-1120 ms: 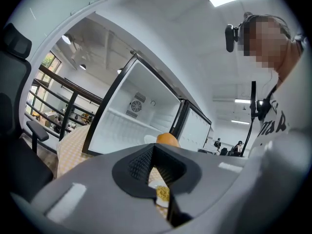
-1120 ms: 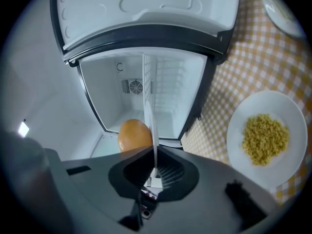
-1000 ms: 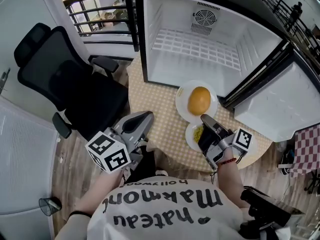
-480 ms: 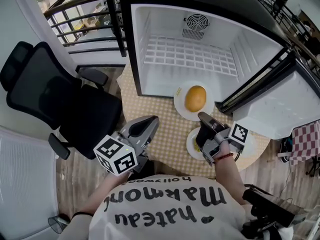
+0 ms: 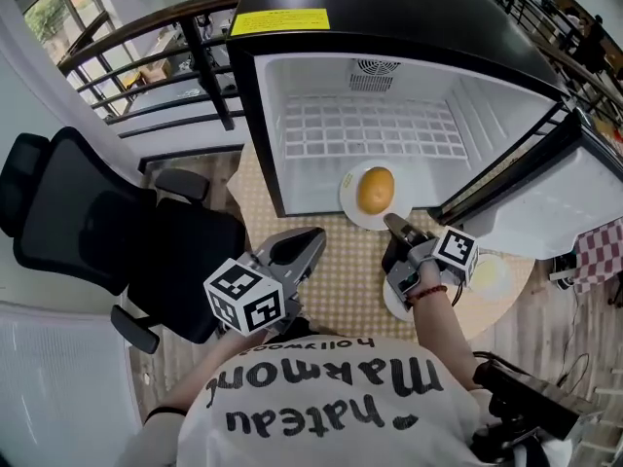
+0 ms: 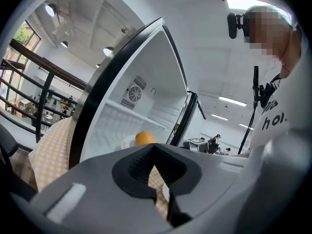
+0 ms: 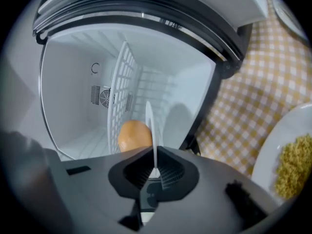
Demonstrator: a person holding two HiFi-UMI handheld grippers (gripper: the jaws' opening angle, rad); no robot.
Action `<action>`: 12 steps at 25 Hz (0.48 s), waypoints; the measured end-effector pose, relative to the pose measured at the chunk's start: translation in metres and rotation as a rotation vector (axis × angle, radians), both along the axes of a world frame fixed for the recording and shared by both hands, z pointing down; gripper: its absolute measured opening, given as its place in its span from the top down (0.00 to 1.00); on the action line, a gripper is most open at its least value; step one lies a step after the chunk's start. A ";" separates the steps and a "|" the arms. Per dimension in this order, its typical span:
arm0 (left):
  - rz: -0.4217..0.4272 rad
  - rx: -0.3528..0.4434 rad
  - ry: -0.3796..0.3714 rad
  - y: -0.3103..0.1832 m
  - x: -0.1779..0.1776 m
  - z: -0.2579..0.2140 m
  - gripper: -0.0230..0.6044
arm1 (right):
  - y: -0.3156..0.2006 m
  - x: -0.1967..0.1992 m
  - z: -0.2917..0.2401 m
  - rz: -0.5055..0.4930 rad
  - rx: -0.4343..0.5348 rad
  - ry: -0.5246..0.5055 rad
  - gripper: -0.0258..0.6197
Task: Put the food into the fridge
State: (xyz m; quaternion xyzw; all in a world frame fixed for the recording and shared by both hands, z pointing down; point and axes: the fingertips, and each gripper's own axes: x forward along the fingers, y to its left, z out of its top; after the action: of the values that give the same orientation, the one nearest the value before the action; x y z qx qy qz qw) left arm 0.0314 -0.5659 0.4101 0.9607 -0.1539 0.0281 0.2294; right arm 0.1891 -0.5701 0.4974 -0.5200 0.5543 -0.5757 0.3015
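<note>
A person holds two grippers over a table with a yellow checked cloth (image 5: 336,261), facing an open fridge (image 5: 292,95) whose white inside has a wire shelf (image 5: 365,129) and a fan grille at the back. The right gripper (image 5: 394,224) has its jaws closed on the near rim of a white plate (image 5: 348,197); in the right gripper view the rim (image 7: 149,126) stands edge-on as a thin white line between the pads. On that plate, just ahead of the right gripper's tips, sits a round orange-brown food item (image 5: 376,190), at the mouth of the fridge. Under and just to the right of the right gripper lies a second plate (image 7: 273,150) with yellow grain-like food (image 7: 292,165) on the cloth, and a third pale plate (image 5: 492,275) lies further right. The fridge door (image 5: 574,193) hangs open to the right gripper's right. The left gripper (image 5: 316,236) hovers over the cloth well to the left of the right one, its jaws drawn together with nothing between them. A black office chair (image 5: 97,222) stands to its left.
</note>
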 end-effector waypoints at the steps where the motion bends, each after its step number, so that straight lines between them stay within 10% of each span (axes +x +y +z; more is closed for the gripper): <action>1: 0.017 -0.005 0.001 -0.001 0.001 0.000 0.96 | -0.005 0.001 0.002 0.009 0.001 0.013 0.92; 12: 0.171 -0.014 0.002 -0.016 -0.006 0.006 0.96 | -0.043 0.015 0.020 0.101 -0.072 0.089 0.92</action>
State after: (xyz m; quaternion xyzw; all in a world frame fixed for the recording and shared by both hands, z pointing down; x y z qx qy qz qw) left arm 0.0257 -0.5816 0.4166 0.9687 -0.0707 0.0477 0.2330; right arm 0.2040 -0.6129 0.5177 -0.5829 0.5193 -0.5556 0.2861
